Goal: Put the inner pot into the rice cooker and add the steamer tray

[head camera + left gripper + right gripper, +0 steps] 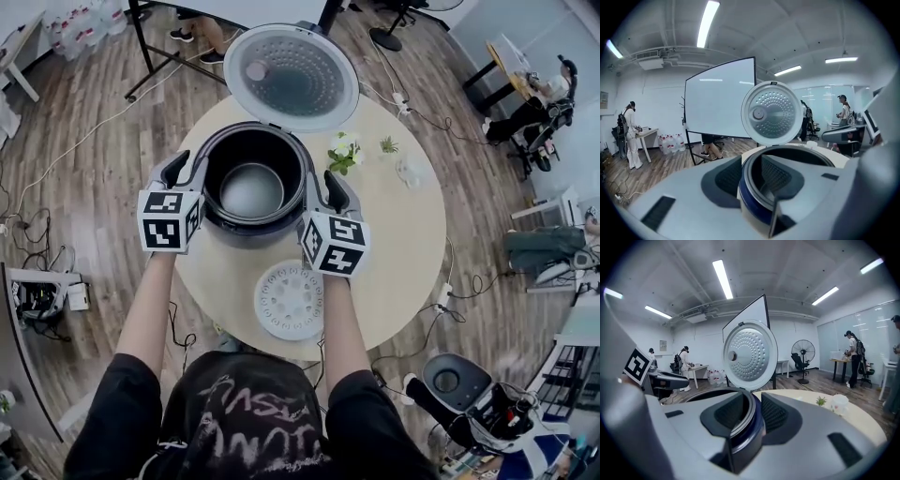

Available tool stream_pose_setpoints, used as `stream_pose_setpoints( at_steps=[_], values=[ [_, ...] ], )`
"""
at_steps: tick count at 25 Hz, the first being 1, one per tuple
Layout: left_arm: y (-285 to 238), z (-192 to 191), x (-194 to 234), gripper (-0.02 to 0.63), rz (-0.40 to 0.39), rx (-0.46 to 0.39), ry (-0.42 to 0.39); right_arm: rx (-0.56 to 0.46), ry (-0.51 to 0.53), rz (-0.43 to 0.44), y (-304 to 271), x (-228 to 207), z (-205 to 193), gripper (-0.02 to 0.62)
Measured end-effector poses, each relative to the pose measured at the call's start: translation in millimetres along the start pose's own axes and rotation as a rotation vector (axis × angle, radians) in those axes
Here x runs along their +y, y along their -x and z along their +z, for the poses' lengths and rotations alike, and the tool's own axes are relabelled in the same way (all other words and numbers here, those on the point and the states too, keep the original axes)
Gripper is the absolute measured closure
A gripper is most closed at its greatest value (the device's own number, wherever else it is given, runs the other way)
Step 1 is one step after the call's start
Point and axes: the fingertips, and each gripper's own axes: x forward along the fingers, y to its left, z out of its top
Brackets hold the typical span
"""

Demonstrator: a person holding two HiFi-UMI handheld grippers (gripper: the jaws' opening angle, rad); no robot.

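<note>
Left tongs [752, 168], right tongs [757, 411] straddle pot rim [745, 197], seemingly released; steamer tray [291, 300] visible only overhead.

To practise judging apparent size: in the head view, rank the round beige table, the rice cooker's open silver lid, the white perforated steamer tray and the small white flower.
1. round beige table
2. open silver lid
3. white perforated steamer tray
4. small white flower

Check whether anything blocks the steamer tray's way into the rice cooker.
Nothing visible does. The steamer tray lies bare on the table, on the person's side of the rice cooker; the lid stands open behind, and the inner pot looks empty.
</note>
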Motion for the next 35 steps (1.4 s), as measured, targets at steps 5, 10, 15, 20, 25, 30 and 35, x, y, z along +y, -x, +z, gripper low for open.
stream_pose_setpoints(
  at_steps=[5,10,15,20,25,30,35],
  values=[
    [29.2,20.6,-16.3,0.491,-0.019,-0.065,-0.011,-0.047,-0.018,-0.028,40.4,-13.7,12.5,0.496],
    [48.7,37.0,-42.4,0.564,-0.057,-0.128,-0.023,-0.107,-0.036,-0.076,83.8,-36.2,21.9,0.533],
    [66.0,37.2,-73.9,0.592,-0.090,-0.150,-0.050,-0.148,-0.039,-0.129,126.1,-59.5,23.5,0.588],
    [76.7,51.5,-118.8,0.592,-0.195,-0.222,-0.080,-0.189,-0.044,-0.191,171.7,-83.5,22.8,0.589],
    [90.7,61.7,-151.6,0.592,-0.266,-0.294,-0.087,-0.223,-0.039,-0.222,209.4,-97.7,17.2,0.589],
    [105.6,63.6,-177.8,0.592,-0.331,-0.342,-0.113,-0.276,-0.026,-0.212,240.5,-97.4,14.1,0.589],
    [119.9,45.5,-188.4,0.592,-0.357,-0.353,-0.102,-0.282,-0.042,-0.222,263.0,-99.7,1.1,0.590]
  ],
)
